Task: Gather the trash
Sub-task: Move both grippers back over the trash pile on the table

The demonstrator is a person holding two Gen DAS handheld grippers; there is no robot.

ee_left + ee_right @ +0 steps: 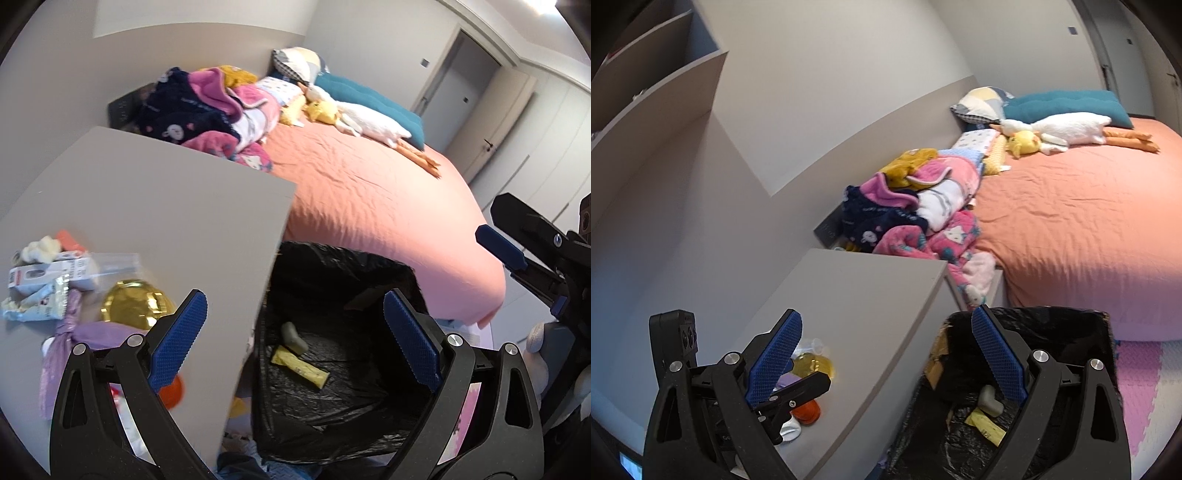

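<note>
A bin lined with a black trash bag point(369, 406) point(1071, 332) stands between the grey table point(166, 206) point(864, 295) and the bed. In it lie a yellow wrapper point(299, 365) point(984, 424) and a pale grey lump point(293, 334) point(990, 397). My left gripper point(295, 336) is open and empty above the table's edge and the bin. My right gripper point(890, 362) is open and empty above the same gap; it also shows at the right of the left wrist view point(524, 266). Trash lies on the table: wrappers point(37, 295), a gold lid point(136, 302), purple cloth point(81, 336).
A bed with an orange sheet point(369, 192) point(1071, 229) lies behind the bin, with piled clothes point(207, 110) point(916, 206), pillows and plush toys point(354, 118) point(1063, 129). An orange object point(807, 410) and a white object sit on the table. A pink floor mat point(1145, 387) lies at the right.
</note>
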